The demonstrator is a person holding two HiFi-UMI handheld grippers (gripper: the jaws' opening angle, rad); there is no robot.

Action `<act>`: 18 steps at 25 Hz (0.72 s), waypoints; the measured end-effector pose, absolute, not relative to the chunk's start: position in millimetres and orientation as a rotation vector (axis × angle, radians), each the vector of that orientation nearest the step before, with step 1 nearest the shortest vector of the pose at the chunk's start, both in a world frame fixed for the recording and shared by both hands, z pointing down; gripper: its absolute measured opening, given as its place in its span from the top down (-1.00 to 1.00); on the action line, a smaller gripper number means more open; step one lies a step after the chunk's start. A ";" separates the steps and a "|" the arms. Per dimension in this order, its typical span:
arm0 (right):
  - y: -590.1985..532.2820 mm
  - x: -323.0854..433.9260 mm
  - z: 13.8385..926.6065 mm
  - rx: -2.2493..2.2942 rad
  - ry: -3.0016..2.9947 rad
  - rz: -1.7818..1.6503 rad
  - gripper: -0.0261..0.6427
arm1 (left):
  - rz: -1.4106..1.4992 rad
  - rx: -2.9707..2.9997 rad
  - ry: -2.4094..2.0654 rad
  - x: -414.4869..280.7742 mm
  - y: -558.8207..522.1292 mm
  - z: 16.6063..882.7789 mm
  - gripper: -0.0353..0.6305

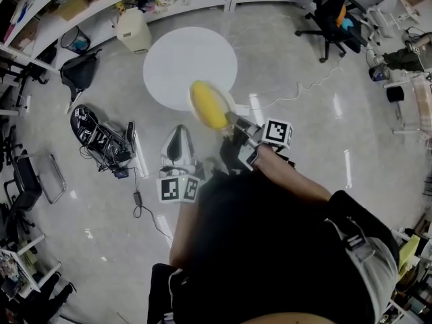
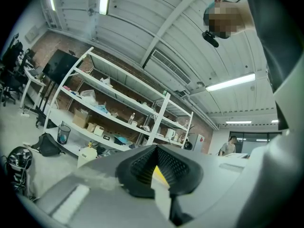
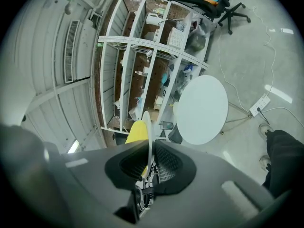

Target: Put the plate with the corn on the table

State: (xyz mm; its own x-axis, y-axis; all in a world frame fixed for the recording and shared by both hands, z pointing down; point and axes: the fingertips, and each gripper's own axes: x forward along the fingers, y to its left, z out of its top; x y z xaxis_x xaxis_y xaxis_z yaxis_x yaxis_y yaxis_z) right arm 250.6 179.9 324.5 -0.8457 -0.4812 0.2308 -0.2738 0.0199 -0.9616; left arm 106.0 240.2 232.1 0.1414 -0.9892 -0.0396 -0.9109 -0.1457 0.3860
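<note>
1. Head view looks down on the person standing short of the round white table (image 1: 177, 58), which stands on the bare floor beyond both grippers.
2. The plate (image 1: 232, 104) is in the air on the person's side of the table. From this camera it just overlaps the table's near edge. The corn (image 1: 209, 105) lies on it as a yellow mass that covers most of its face.
3. The right gripper (image 1: 231, 119) has the plate. In the right gripper view its jaws are nearly together, with the thin rim pinched edge-on between them. The corn shows yellow on one side and the table lies further off ahead.
4. The left gripper (image 1: 178, 135) hangs nearer the person than the table, beside the plate and apart from it. In the left gripper view its jaws are drawn together to a slit. A sliver of pale and yellow shows there, which I take for the plate seen past them, not something held.
5. The step in hand, as I judge it, is the carry to the table: the plate is lifted and not yet set down.
6. The next move calls for bringing the plate over the tabletop, level so the corn does not roll. It should then be lowered until its base rests on the table. Only then should the right jaws part and draw back off the rim.
</note>
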 end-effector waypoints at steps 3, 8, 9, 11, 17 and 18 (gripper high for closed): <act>167.3 253.3 326.5 -0.793 2.117 -1.952 0.81 | -0.412 2.141 -1.855 109.1 227.4 235.0 0.88; 141.0 256.4 330.1 -0.813 2.144 -1.965 0.81 | -0.409 2.127 -1.868 110.3 198.9 235.6 0.88; 135.1 255.0 329.4 -0.804 2.146 -1.965 0.81 | -0.407 2.124 -1.870 110.0 192.7 235.5 0.88; 123.8 254.0 328.8 -0.793 2.147 -1.971 0.81 | -0.400 2.119 -1.874 110.8 180.5 235.4 0.88; 89.5 256.3 327.7 -0.777 2.151 -2.001 0.81 | -0.394 2.107 -1.883 115.3 141.1 232.5 0.88; 84.2 256.8 327.8 -0.774 2.155 -2.004 0.81 | -0.391 2.106 -1.886 116.0 135.0 232.1 0.88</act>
